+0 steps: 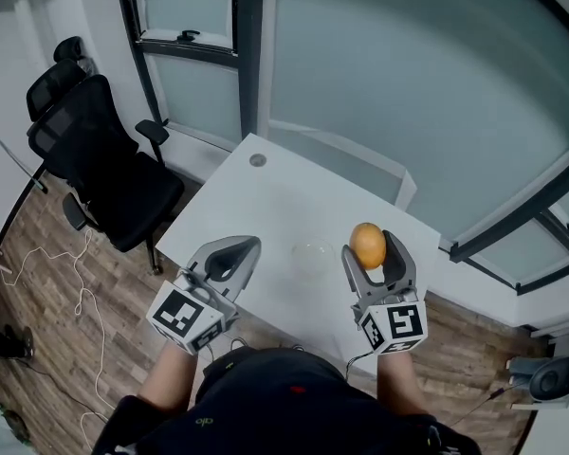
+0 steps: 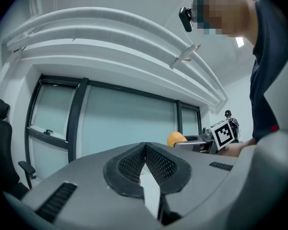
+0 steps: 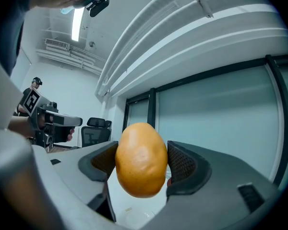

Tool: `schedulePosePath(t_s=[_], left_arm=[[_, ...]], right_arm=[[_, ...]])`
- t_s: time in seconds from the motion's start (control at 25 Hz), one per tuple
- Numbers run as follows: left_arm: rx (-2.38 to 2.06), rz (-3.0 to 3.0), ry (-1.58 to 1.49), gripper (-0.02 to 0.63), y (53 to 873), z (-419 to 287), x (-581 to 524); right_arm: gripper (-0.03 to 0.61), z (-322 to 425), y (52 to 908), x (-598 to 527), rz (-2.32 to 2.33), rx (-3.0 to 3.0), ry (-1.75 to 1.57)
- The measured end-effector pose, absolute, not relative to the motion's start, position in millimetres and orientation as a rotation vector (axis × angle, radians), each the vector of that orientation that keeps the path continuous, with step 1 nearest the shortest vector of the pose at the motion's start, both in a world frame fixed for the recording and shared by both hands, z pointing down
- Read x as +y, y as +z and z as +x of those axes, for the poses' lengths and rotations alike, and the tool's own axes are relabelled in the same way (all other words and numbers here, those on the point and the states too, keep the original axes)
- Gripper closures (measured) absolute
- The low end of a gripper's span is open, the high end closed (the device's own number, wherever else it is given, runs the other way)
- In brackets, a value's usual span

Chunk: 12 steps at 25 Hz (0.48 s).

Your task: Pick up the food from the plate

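Observation:
An orange-yellow, potato-shaped piece of food (image 1: pixel 366 243) is clamped between the jaws of my right gripper (image 1: pixel 372 251), held up in the air above the right part of the white table (image 1: pixel 256 207). In the right gripper view the food (image 3: pixel 141 159) fills the gap between the two black pads. A small clear glass plate (image 1: pixel 310 256) lies on the table between the two grippers, and looks bare. My left gripper (image 1: pixel 240 252) hovers left of the plate, shut with nothing in it; its pads (image 2: pixel 156 164) meet at the tip. The food (image 2: pixel 175 139) also shows from the left gripper view.
Two black office chairs (image 1: pixel 95 154) stand left of the table on the wooden floor, with a white cable (image 1: pixel 81 297) lying nearby. A glass wall with dark frames (image 1: pixel 247 55) runs behind the table. A round cable hole (image 1: pixel 257 160) sits at the table's far corner.

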<state>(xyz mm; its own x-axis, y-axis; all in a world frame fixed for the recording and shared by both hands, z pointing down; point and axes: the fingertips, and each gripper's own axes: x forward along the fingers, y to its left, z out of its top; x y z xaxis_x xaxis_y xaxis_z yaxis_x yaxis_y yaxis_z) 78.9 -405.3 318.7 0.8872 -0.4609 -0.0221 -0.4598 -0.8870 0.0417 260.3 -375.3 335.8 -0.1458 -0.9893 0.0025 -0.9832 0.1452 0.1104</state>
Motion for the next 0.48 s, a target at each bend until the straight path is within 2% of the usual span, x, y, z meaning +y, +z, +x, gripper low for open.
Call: schedulePosePath(t_s=[0.48], left_arm=[[-0.756,3.010,-0.058,0.591,318.7,72.7,-411.0]], right_arm=[[0.244,255.8,329.6,-374.0,2.002,-2.313,-0.135]])
